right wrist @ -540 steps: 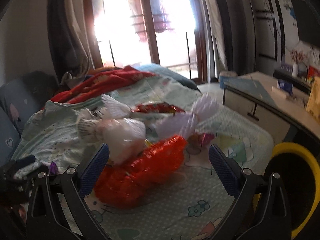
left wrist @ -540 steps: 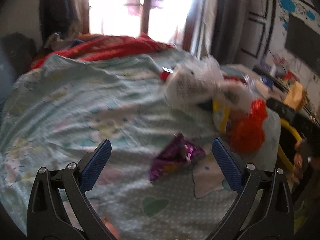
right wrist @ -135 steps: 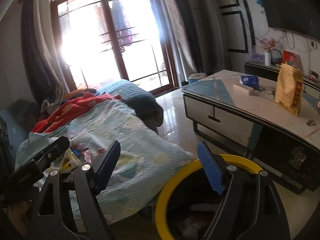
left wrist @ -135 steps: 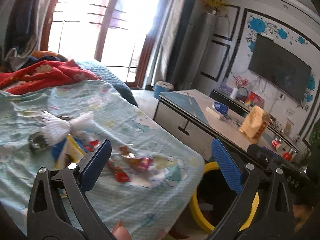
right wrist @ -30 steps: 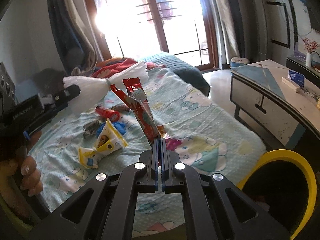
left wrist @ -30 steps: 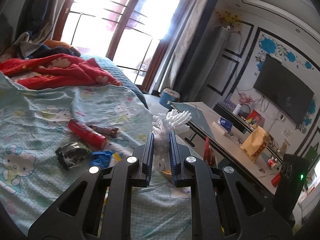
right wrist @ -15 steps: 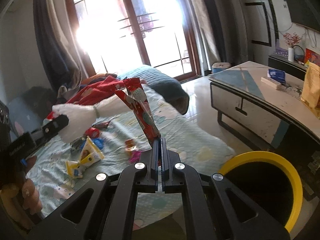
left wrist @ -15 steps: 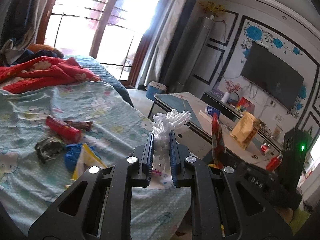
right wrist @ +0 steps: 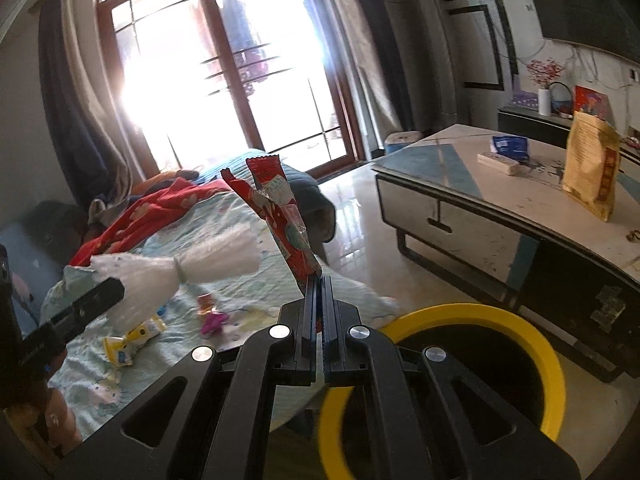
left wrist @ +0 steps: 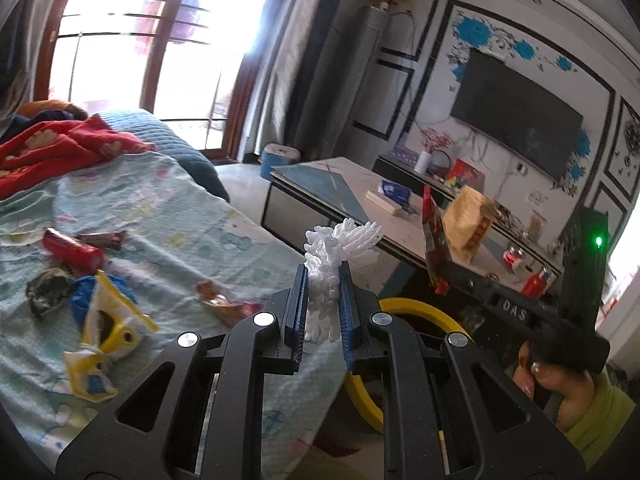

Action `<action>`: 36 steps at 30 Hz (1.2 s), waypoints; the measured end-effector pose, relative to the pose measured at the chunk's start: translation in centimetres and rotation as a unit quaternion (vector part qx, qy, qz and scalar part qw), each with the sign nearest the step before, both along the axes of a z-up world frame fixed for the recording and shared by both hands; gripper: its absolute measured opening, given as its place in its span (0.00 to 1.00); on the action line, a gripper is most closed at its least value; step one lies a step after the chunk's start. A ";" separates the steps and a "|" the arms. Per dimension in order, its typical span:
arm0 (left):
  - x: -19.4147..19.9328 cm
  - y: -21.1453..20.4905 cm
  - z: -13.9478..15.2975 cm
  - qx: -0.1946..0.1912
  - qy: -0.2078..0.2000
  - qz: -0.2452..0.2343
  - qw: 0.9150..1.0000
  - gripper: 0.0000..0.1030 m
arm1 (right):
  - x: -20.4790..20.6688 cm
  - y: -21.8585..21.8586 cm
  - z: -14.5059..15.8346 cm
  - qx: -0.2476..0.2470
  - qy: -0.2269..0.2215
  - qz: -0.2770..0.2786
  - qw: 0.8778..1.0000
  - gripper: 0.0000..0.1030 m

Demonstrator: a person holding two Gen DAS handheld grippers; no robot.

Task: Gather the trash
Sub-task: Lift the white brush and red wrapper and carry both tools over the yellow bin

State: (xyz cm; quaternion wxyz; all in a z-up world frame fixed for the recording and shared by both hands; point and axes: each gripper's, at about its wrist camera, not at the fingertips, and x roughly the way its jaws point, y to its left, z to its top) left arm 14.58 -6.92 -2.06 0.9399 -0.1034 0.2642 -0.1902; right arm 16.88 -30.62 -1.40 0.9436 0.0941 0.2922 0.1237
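Item: two pieces in hand. Our left gripper [left wrist: 323, 276] pinches white foam netting [left wrist: 338, 248]; our right gripper [right wrist: 319, 280] clamps a red wrapper [right wrist: 280, 216] standing upright. The yellow-rimmed bin [right wrist: 472, 316] lies just ahead-right and below the right gripper, which we judge nearer.

Glossy red wrapper [right wrist: 280, 216], white foam netting [left wrist: 336, 256], quilted cloth bedspread [left wrist: 168, 216].
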 end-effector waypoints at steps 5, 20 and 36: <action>-0.2 -2.6 -0.9 0.016 0.005 -0.034 0.999 0.09 | -0.5 -2.0 -0.3 -0.004 0.001 -0.024 1.000 0.02; -0.3 -8.4 -3.5 0.054 0.029 -0.107 0.992 0.09 | -2.0 -7.6 -2.7 -0.017 0.027 -0.084 0.996 0.02; -0.8 -13.2 -7.0 0.105 0.061 -0.164 0.979 0.09 | -2.3 -12.0 -6.4 -0.007 0.076 -0.121 0.990 0.02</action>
